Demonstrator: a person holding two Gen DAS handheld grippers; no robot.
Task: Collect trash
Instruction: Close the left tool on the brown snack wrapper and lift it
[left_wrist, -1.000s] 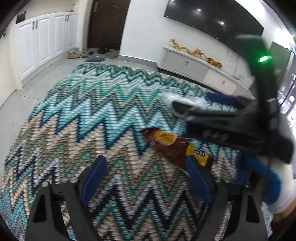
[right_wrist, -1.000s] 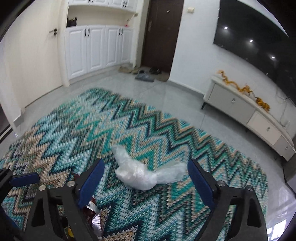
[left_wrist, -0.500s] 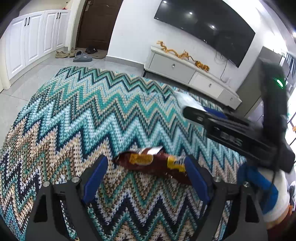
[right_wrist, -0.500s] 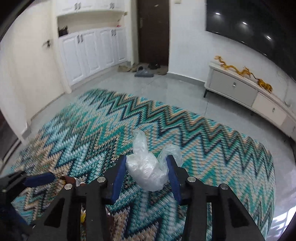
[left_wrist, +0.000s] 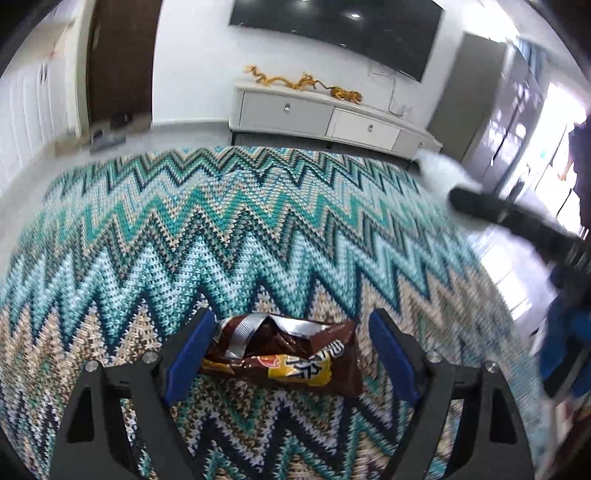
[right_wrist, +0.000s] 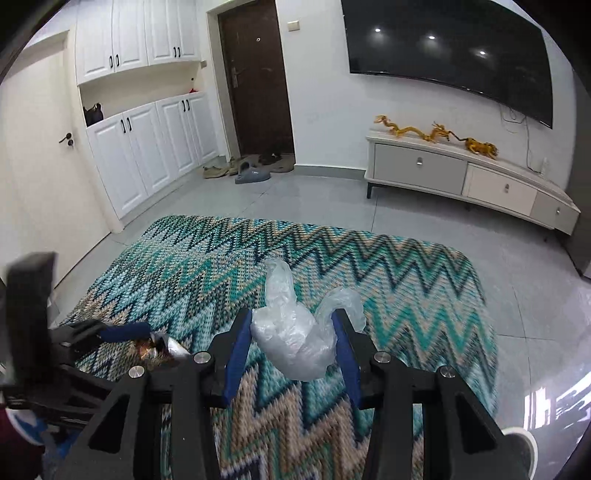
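Jaws of the right gripper (right_wrist: 291, 341) pinch a crumpled clear plastic bag (right_wrist: 291, 343), lifted off the zigzag rug (right_wrist: 406, 280) — likely for carrying to a bin, though none shows. The left gripper (left_wrist: 286, 350) has its jaws spread wide, straddling a brown snack wrapper (left_wrist: 284, 354) that lies on the rug, pads not pressing it — placed, I judge, for the next pickup. The wrapper's yellow label bears bold characters I cannot read.
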